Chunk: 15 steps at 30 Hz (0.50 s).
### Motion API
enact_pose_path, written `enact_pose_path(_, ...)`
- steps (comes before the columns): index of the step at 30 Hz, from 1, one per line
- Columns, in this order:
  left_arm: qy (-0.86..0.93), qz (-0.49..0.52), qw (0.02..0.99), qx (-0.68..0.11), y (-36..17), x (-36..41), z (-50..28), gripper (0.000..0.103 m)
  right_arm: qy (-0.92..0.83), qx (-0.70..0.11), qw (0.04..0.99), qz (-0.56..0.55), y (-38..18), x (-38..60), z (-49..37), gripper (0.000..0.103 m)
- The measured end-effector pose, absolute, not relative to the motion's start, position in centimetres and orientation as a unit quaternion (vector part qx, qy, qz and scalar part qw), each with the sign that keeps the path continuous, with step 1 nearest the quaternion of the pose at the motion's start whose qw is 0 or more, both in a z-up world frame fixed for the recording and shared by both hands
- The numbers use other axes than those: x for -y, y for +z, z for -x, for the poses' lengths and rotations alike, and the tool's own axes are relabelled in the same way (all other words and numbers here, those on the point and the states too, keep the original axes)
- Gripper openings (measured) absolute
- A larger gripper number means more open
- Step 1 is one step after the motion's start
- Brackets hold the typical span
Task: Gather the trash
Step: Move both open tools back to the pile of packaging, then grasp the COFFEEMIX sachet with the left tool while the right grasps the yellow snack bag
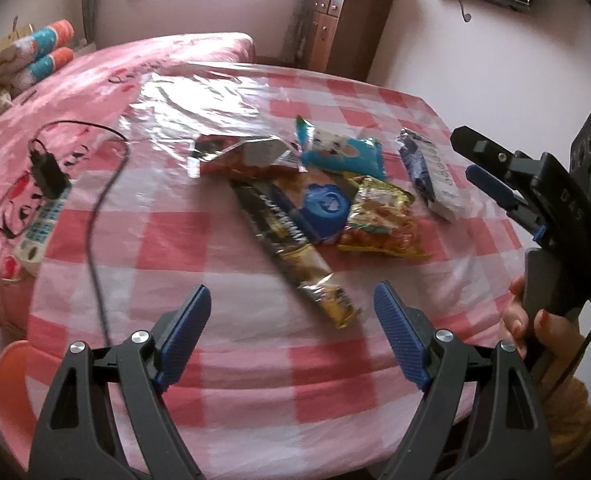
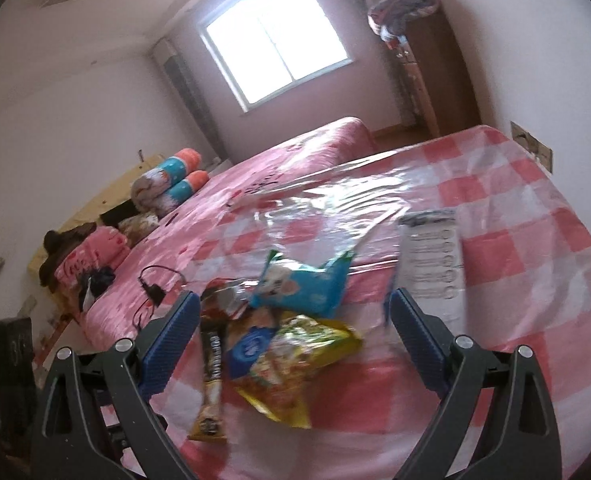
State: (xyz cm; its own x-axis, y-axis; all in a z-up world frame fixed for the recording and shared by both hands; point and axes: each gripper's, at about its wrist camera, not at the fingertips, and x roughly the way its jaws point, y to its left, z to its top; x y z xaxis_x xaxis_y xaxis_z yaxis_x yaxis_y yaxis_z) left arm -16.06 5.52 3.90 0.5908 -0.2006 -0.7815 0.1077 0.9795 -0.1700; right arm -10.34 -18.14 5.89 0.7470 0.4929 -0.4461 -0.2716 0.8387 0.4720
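Note:
Several snack wrappers lie in a heap on the pink checked cloth [image 1: 223, 360]: a long black and gold packet [image 1: 291, 248], a yellow packet [image 1: 379, 220], a blue packet [image 1: 343, 152], a red and silver packet [image 1: 247, 156], and a white and navy packet [image 1: 431, 176] apart at the right. A clear plastic bag [image 1: 191, 100] lies flat behind them. My left gripper [image 1: 291, 304] is open and empty, just short of the long packet's near end. My right gripper [image 2: 291, 312] is open and empty above the heap; it also shows in the left wrist view [image 1: 467, 156].
A black charger with cable [image 1: 47, 172] and a remote control [image 1: 43, 220] lie on the pink bedspread at the left. Rolled blankets [image 1: 35, 56] sit at the far left. A wooden cabinet [image 1: 347, 32] stands by the far wall.

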Motion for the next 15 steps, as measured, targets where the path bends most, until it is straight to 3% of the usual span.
enact_pose_path(15, -0.033, 0.075, 0.880, -0.468, 2.1, -4.7, 11.3, 0.081, 0.242, -0.366, 0.877, -0.196, 3.5, 18.4, 8.5, 0.094)
